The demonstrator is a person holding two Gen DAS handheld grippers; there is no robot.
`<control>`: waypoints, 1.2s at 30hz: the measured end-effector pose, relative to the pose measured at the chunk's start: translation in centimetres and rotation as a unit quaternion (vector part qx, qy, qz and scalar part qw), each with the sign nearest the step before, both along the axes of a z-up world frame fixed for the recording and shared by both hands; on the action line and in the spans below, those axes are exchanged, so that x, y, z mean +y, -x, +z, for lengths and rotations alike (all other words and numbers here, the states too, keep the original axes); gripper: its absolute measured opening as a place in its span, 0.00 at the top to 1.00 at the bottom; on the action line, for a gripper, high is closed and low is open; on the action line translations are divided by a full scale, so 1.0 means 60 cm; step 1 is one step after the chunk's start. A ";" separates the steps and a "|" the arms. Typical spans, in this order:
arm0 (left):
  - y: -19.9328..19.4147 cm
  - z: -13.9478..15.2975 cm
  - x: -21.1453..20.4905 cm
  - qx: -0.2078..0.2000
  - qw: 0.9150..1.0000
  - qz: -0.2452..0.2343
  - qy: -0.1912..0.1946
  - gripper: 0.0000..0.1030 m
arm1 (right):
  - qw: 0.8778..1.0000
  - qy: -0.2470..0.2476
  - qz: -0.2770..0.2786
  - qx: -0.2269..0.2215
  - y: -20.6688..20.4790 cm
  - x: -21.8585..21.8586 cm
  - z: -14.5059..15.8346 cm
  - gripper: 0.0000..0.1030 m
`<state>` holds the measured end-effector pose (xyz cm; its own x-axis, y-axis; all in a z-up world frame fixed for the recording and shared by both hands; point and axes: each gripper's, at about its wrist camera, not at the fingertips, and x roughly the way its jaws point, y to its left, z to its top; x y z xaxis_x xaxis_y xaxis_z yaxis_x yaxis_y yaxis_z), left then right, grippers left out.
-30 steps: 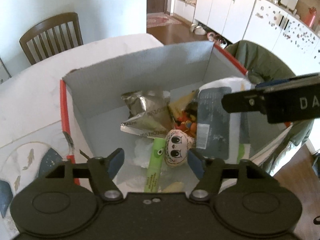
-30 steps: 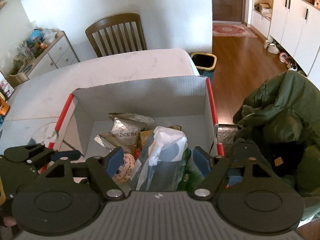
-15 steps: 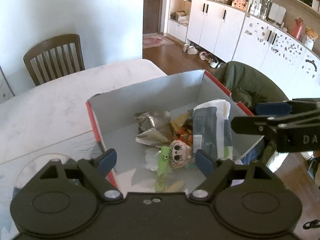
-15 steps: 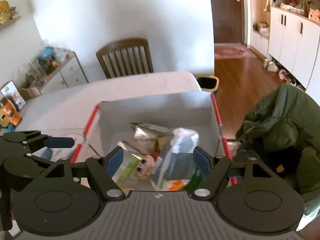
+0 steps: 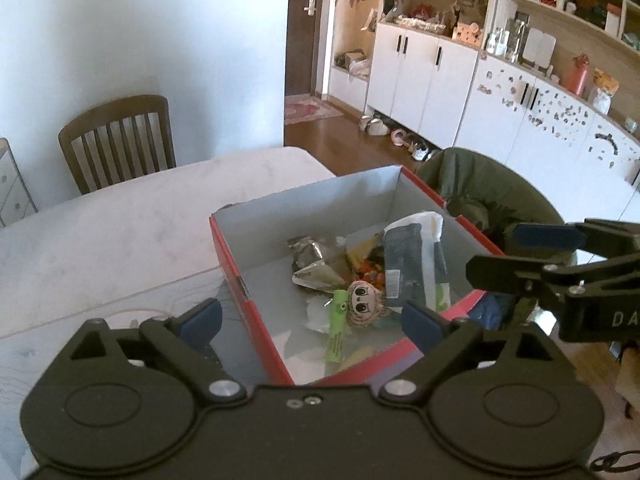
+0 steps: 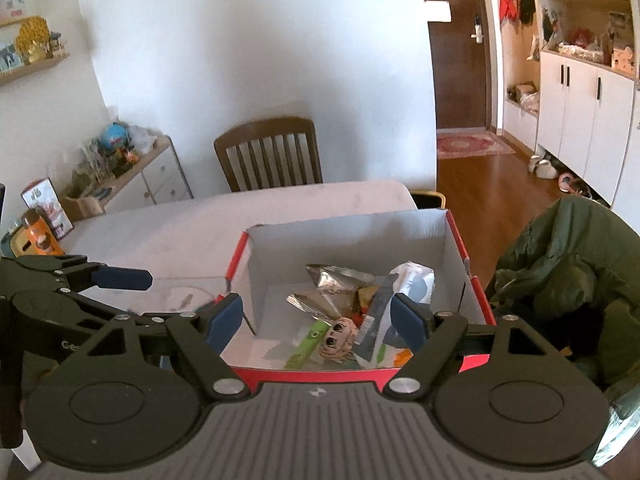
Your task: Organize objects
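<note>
The red-sided cardboard box (image 5: pixel 256 312) with grey inner walls sits on the pale marble-look counter (image 5: pixel 120 240), holding a tall dark-and-white snack bag (image 5: pixel 408 268), crinkled silver foil packets (image 5: pixel 312 264), a green tube (image 5: pixel 338 332) and a cartoon-face toy (image 5: pixel 362 302); it now looks smaller and lower than a second ago, both cameras having pulled back. The left gripper (image 5: pixel 310 318) and right gripper (image 6: pixel 318 318) hang released and empty over its 6 o'clock edge. Only the right view shows the cluttered sideboard (image 6: pixel 132 176) at 9 o'clock, only the left the white cupboards (image 5: pixel 500 92) at 2 o'clock; items beneath the bag are hidden.

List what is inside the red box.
Inside the red box: silver foil packets, a tall dark pouch, a green tube, a cartoon-face toy, orange snacks. Whatever lies beneath them is hidden.
</note>
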<state>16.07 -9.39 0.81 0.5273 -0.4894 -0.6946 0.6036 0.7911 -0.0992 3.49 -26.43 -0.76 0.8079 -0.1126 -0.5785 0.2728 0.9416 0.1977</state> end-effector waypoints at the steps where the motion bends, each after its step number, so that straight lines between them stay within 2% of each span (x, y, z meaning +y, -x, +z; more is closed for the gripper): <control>1: 0.004 0.003 0.005 -0.001 1.000 -0.003 0.004 0.06 | 1.000 0.000 -0.003 -0.004 0.004 0.006 0.002 0.19; 5: 0.018 0.014 0.021 -0.007 1.000 -0.014 0.016 0.06 | 1.000 0.011 -0.010 -0.018 0.020 0.026 0.009 0.17; 12: 0.030 0.024 0.044 -0.007 0.999 -0.026 0.035 0.01 | 0.999 -0.001 -0.027 -0.031 0.041 0.047 0.017 0.14; 22: 0.040 0.027 0.074 -0.009 0.998 -0.038 0.050 0.01 | 0.998 0.009 -0.040 -0.049 0.069 0.087 0.020 0.10; 36: 0.057 0.021 0.112 -0.010 0.997 -0.052 0.059 0.01 | 0.997 -0.002 -0.061 -0.043 0.085 0.138 0.011 0.08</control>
